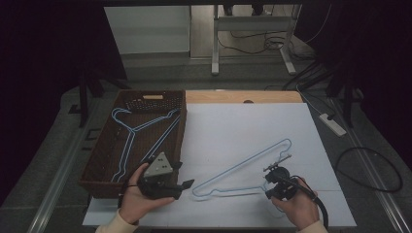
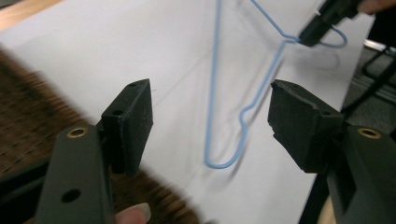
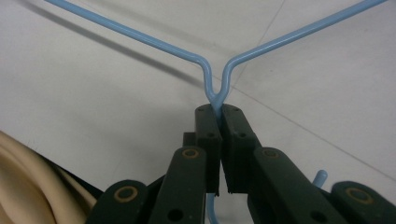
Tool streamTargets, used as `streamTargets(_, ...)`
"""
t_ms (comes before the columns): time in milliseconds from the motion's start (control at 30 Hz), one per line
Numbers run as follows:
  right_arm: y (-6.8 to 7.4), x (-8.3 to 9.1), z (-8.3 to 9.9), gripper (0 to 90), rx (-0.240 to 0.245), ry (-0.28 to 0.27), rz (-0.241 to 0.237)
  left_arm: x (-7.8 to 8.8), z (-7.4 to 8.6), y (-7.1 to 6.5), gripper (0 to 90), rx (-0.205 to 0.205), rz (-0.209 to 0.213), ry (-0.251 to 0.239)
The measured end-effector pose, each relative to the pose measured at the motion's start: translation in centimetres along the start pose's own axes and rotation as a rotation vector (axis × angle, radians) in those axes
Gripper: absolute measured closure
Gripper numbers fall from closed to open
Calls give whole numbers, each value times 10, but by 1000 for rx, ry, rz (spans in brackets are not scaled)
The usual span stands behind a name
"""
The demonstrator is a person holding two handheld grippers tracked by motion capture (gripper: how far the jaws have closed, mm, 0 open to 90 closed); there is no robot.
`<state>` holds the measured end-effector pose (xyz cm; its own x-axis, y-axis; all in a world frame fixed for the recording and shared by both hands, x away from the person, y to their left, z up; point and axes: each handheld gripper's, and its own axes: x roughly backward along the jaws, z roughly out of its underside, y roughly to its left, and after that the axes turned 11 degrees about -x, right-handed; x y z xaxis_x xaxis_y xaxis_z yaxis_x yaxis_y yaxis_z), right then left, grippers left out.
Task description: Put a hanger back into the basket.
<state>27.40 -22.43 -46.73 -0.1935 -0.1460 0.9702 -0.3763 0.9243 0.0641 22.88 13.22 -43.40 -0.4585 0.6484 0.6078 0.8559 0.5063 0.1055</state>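
Near the worktop's front edge, the right tool (image 3: 218, 109) was clamped on the neck of the blue wire hanger (image 1: 243, 167). The left tool (image 2: 210, 116) stood apart, empty. Advisable: keep the grip firm at the neck, lift level, clear the basket (image 1: 97, 160) wall before lowering.

1. Right gripper (image 3: 218, 114): jaws closed together, pads clamped on the neck of the light-blue wire hanger (image 3: 215, 88).
2. The pinch sits just below the point where the two shoulder wires meet; from there one wire runs up-left and the other up-right across the frame.
3. The hanger's hook tip (image 3: 320, 177) pokes out low right, behind the jaw arm.
4. White table surface (image 3: 93, 93) lies underneath, the wires' shadows showing on it.
5. A cream sleeve (image 3: 28, 186) sits in the bottom-left corner.
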Motion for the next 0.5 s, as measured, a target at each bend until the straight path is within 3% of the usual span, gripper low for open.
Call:
streamTargets(200, -3, 4, -4, 870, 26, -15, -4, -22, -14, -16, 324, -31, 40, 37)
streamTargets(500, 0, 4, -6, 870, 60, -25, -28, -78, -37, -42, 331, -146, 91, 155)
